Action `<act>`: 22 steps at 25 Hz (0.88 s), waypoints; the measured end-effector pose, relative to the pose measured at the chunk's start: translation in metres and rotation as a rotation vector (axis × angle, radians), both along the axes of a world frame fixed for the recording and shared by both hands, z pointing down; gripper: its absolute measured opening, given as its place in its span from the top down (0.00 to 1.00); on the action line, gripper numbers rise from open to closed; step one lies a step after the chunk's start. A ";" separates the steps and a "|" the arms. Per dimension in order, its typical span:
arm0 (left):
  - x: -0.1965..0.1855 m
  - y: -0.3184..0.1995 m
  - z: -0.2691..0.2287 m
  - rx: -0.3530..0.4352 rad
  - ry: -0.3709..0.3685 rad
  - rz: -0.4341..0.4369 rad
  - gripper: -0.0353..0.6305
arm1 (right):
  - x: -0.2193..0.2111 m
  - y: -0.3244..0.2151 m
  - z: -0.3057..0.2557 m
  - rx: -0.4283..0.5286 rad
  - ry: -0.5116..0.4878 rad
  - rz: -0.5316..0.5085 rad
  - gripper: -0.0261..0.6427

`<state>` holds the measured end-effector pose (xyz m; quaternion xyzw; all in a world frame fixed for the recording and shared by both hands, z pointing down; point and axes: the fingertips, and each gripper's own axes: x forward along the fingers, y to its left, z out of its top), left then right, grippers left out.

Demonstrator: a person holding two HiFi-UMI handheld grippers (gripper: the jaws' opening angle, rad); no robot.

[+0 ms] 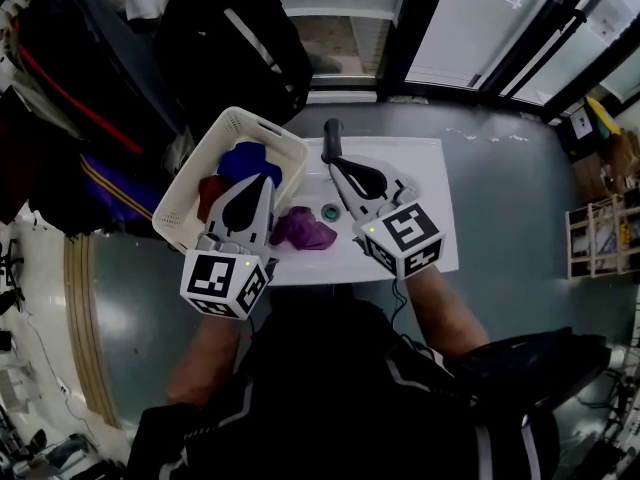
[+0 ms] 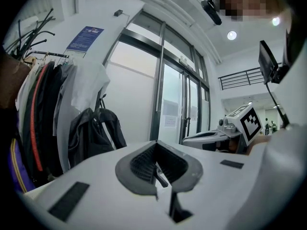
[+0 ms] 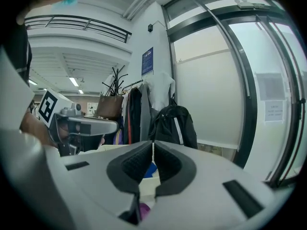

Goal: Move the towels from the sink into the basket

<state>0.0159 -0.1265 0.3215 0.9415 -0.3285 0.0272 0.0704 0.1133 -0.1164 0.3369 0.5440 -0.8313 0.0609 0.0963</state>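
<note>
You are standing on a grey floor, facing a run of glass doors along the far side. Far left, a clothes rack is carrying dark coats, with a black backpack hanging just beside it. At the right, a shelf is holding boxes.

Right below you a white sink is sitting with its black faucet at the far edge. A white basket is sitting at an angle against the sink's left edge, holding a blue towel and a dark red towel. A purple towel is lying in the sink, just left of the drain.

You are holding the left gripper over the basket's near right corner, its fingers pressed together on nothing. The right gripper is hovering over the sink near the faucet, fingers likewise together, gripping nothing.
</note>
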 end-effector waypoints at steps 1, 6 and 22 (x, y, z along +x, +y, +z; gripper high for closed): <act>0.000 0.000 0.008 -0.013 -0.010 -0.004 0.94 | -0.002 -0.001 0.008 -0.013 -0.001 -0.007 0.94; 0.000 0.006 0.043 -0.075 -0.036 -0.021 0.94 | -0.008 0.002 0.064 -0.137 0.035 -0.044 0.94; 0.016 0.043 0.152 -0.209 -0.180 -0.010 0.94 | -0.047 0.014 0.244 -0.443 0.113 -0.321 0.70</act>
